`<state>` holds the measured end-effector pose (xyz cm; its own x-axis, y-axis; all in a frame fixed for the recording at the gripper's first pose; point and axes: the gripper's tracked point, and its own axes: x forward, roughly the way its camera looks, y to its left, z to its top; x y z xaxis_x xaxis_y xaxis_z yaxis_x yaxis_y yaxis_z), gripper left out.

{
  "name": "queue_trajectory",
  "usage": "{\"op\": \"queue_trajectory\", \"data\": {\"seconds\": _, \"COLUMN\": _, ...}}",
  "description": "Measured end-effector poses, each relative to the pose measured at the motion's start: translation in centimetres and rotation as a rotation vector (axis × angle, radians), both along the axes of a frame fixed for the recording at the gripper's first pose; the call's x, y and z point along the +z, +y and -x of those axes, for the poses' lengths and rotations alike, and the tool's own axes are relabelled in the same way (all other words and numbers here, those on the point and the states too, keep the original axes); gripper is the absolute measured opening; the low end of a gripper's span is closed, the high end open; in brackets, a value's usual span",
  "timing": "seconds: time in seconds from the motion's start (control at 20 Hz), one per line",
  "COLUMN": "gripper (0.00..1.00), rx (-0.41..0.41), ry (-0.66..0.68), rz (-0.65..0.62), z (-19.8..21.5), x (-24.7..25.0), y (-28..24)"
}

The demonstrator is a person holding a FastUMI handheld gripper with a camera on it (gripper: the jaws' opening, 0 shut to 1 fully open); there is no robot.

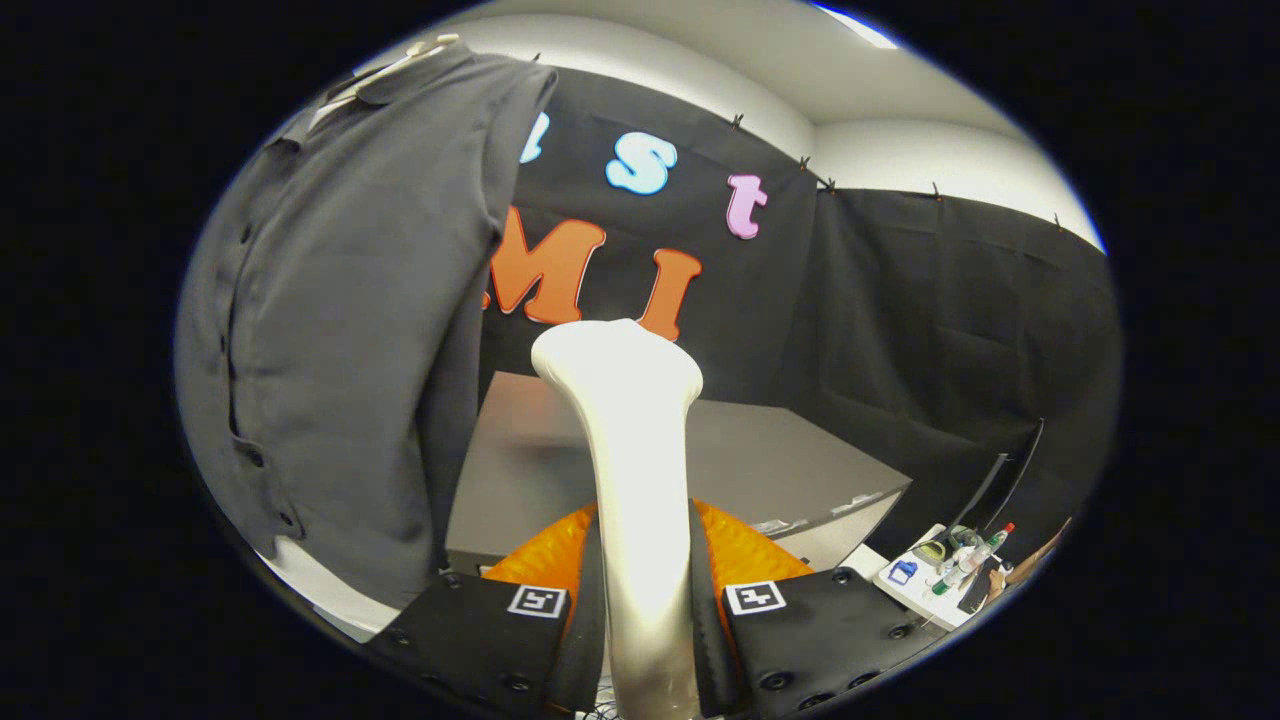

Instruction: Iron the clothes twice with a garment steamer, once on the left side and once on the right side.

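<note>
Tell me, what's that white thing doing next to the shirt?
That white thing is a garment steamer. A person holds a gripper, and its two fingers squeeze the steamer's handle from both sides. The steamer stands upright, with its wide head on top. A dark shirt hangs just beside it, in front of the booth's black wall. The head is near the shirt but not touching it. A grey table stands beyond.

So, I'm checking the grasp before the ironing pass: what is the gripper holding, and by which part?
The gripper is shut on the white garment steamer, both fingers pressing its handle shaft, below the flared head that points up beside the hanging grey shirt.
</note>
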<state>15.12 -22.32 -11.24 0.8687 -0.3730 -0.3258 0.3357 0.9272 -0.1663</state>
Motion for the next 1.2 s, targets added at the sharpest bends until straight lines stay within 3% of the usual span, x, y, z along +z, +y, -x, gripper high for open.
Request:
{"op": "queue_trajectory", "data": {"seconds": 0.5, "gripper": 0.44, "rx": -0.036, "ry": -0.145, "rz": 0.143, "z": 11.3, "x": 3.5, "y": 6.4}}
{"op": "queue_trajectory", "data": {"seconds": 0.7, "gripper": 0.44, "rx": -0.053, "ry": -0.194, "rz": 0.173, "z": 14.0, "x": 5.8, "y": 9.2}}
{"op": "queue_trajectory", "data": {"seconds": 1.2, "gripper": 0.44, "rx": 0.087, "ry": -0.328, "rz": 0.129, "z": 16.3, "x": 12.3, "y": 18.5}}
